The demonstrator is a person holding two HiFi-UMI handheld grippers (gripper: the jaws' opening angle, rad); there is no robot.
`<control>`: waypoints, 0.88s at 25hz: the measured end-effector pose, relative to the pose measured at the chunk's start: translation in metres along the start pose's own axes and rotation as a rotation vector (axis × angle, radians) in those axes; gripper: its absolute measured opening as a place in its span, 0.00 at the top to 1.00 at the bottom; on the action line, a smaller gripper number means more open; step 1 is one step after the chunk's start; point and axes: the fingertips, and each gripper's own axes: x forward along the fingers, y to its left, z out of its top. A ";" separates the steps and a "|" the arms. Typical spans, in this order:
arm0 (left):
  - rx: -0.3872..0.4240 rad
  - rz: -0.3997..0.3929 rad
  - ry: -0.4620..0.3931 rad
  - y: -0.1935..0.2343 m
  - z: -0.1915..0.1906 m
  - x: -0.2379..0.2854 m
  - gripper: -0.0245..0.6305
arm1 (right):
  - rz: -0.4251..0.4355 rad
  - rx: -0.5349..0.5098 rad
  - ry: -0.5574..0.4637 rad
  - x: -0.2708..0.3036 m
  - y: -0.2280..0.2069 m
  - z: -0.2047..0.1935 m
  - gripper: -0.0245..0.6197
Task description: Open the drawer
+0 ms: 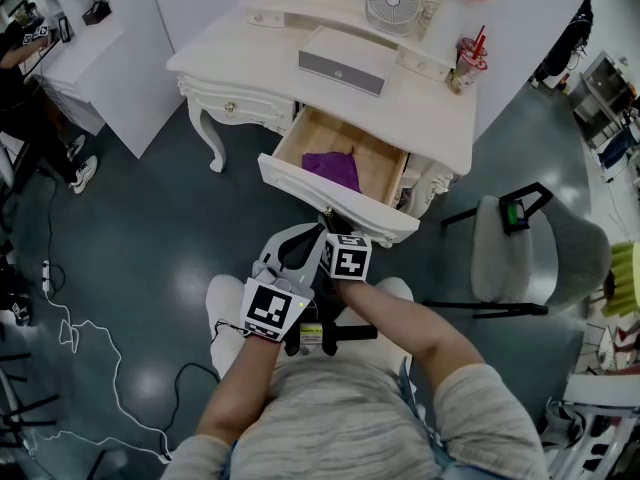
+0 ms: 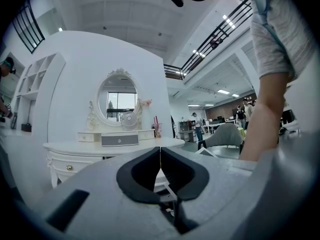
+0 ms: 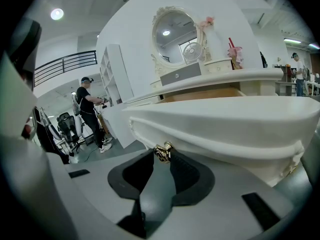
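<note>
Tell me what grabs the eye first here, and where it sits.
The drawer of the white dressing table stands pulled out at centre, a purple cloth lying inside. The right tongs clamp its gold knob at the drawer front, while the left tongs hang shut and empty beside them.

Heathered grey short-sleeved shirt [image 1: 340, 423]; left gripper [image 2: 160, 154] and right gripper [image 3: 162, 159] alike in pale grey moulded shells; black pads [image 3: 187, 176] lining each, curved round a hollow behind the tips; behind each gripper a cube [image 1: 270, 310] with black-and-white square markers; black hardware beneath the cubes.
</note>
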 end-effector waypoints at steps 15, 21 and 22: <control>-0.036 0.085 0.019 0.018 -0.006 -0.005 0.94 | 0.040 0.036 0.062 -0.003 0.000 0.000 0.79; -0.040 0.101 0.022 0.021 -0.006 -0.007 0.94 | 0.068 0.071 0.093 -0.022 -0.002 0.005 0.79; -0.042 0.105 0.022 0.021 -0.006 -0.007 0.94 | 0.078 0.078 0.094 -0.026 -0.002 0.007 0.79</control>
